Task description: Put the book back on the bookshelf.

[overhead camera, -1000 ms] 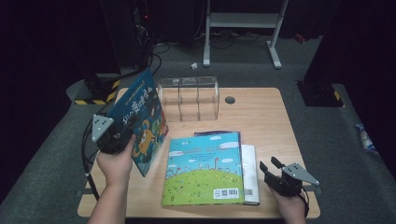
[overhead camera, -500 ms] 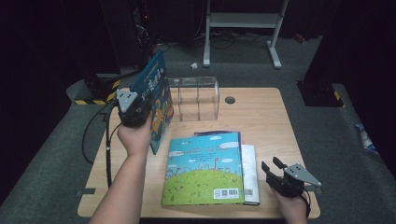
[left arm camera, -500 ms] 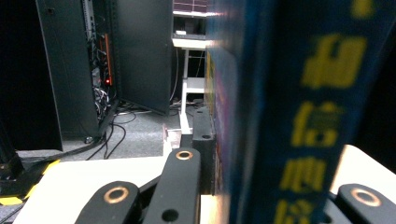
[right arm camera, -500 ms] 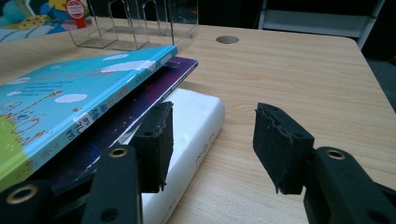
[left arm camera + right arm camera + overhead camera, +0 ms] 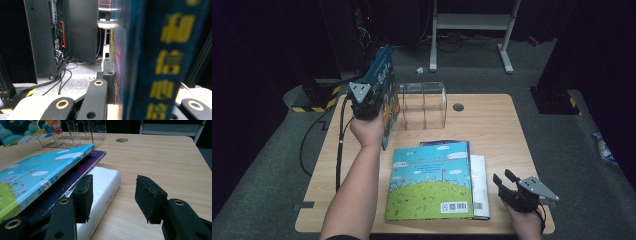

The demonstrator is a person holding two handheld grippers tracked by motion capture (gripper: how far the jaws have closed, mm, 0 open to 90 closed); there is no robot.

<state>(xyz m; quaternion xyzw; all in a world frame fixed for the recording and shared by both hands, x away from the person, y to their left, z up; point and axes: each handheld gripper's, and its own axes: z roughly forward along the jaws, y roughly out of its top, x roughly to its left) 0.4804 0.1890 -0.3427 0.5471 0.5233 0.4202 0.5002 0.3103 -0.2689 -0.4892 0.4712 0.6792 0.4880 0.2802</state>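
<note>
You are holding a dark blue hardcover picture book with yellow lettering [image 5: 385,95] upright in your left gripper [image 5: 371,102], whose fingers are clenched on the book's lower edge. The book is standing on edge above the surface, at about ten o'clock from the middle of the light wooden surface [image 5: 492,130], just beside the left end of the clear acrylic divider rack [image 5: 422,104]; whether the two are touching you cannot tell from the high view. In the left gripper view the book [image 5: 155,62] is rising close and blurred between the black fingers [image 5: 96,97], its yellow characters running down the spine, with a dark cabinet [image 5: 75,27] and loose cables on the floor behind.

Your right gripper [image 5: 508,183] is resting at about five o'clock, near the front edge of the surface, with its fingers released and standing apart around nothing. In the right gripper view the fingers [image 5: 83,195] are flanking bare wood, and the left one is sitting just in front of the thick white book [image 5: 105,185] at the bottom of a flat stack. A dark purple book [image 5: 82,167] is lying on that, and a large picture book with a sky-blue and green cover [image 5: 432,180] is lying on top, filling the middle of the surface at six o'clock. A small round grey grommet [image 5: 458,106] is sitting at one o'clock, just right of the rack.
</note>
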